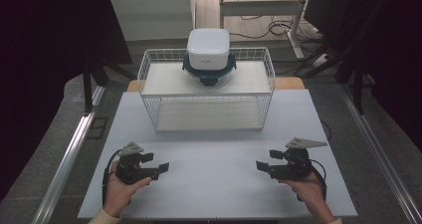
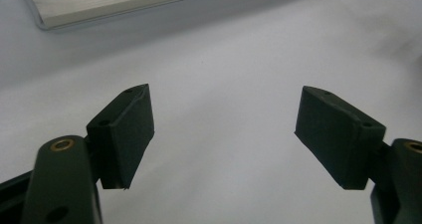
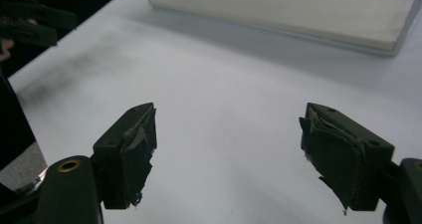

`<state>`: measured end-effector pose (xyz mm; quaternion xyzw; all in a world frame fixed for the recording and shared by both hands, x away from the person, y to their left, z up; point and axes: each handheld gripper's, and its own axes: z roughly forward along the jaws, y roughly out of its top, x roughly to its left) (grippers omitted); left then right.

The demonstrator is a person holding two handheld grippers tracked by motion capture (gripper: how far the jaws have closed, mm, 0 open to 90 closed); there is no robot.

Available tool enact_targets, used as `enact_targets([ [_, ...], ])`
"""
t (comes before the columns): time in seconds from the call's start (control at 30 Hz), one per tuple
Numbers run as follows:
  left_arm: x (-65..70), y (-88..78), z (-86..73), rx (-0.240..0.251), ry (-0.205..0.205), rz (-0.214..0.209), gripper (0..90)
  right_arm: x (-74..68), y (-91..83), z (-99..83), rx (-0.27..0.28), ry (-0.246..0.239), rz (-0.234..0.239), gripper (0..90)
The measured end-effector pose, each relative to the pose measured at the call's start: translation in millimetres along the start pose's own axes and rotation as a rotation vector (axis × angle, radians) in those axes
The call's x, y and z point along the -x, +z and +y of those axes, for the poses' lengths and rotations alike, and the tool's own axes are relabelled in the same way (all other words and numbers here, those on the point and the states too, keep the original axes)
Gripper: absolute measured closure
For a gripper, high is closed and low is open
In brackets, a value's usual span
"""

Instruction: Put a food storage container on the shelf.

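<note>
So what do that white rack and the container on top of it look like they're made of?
The rack looks like white-coated metal wire: thin grid walls, see-through. The container seems plastic: a glossy white lid over a dark rim with side clips and a clear-looking bowl, possibly glass.

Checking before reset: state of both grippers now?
Left gripper: open, holding nothing.
Right gripper: open, holding nothing.

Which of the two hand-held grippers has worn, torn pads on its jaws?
The right hand-held gripper: in its own view the pads look ragged and peeling at the edges. The left hand-held gripper has smooth, intact pads.
</note>
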<state>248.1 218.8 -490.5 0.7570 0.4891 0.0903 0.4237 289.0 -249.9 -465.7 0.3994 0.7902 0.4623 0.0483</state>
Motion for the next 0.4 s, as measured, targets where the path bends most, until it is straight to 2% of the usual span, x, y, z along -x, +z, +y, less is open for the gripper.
enact_targets([
  [0.1, 0.5, 0.0, 0.2, 0.001, 0.0, -0.002, 23.0, -0.1, -0.4, -1.9, -0.01, -0.005, -0.02, 21.1],
  [0.23, 0.3, 0.8, 0.0, -0.003, 0.0, 0.0, 23.0, -0.9, -1.6, -0.2, 0.013, -0.006, -0.042, 20.2],
  [0.4, -0.2, 2.3, -0.4, -0.006, 0.0, -0.001, 22.9, -2.4, -1.5, -0.2, 0.018, -0.021, -0.05, 17.9],
])
